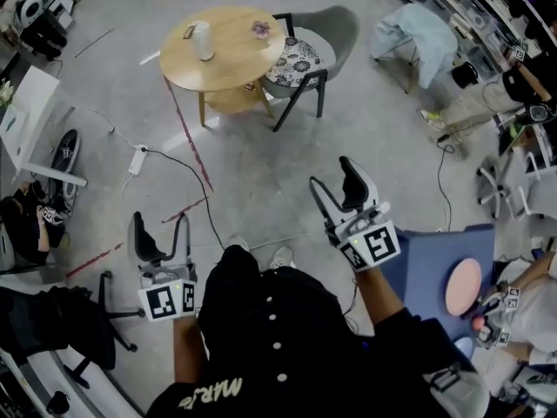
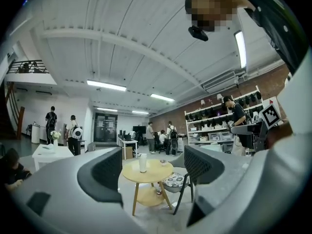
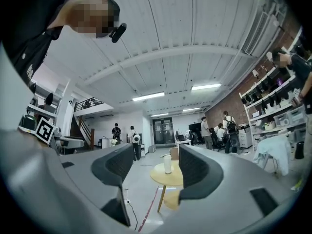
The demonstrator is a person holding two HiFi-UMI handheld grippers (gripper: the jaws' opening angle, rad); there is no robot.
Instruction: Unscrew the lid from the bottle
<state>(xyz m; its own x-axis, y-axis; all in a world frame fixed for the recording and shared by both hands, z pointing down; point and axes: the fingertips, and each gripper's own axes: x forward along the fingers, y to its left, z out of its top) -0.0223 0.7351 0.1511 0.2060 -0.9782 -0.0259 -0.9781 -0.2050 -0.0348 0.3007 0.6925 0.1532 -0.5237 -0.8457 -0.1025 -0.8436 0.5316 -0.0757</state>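
The bottle (image 1: 202, 40) stands on the table (image 1: 178, 70), far from the left gripper (image 1: 161, 236) and right gripper (image 1: 338, 188), both spread, empty. Probably light, slippery: clamp body, pinch lid (image 1: 199, 26).

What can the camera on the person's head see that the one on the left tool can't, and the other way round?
Only the head view shows the floor from above: a power strip and a pink disc on a blue surface. Only the left gripper view shows ceiling lights, wall shelves and people standing far off. Both show the round table with the white bottle on it and the grey chair beside it.
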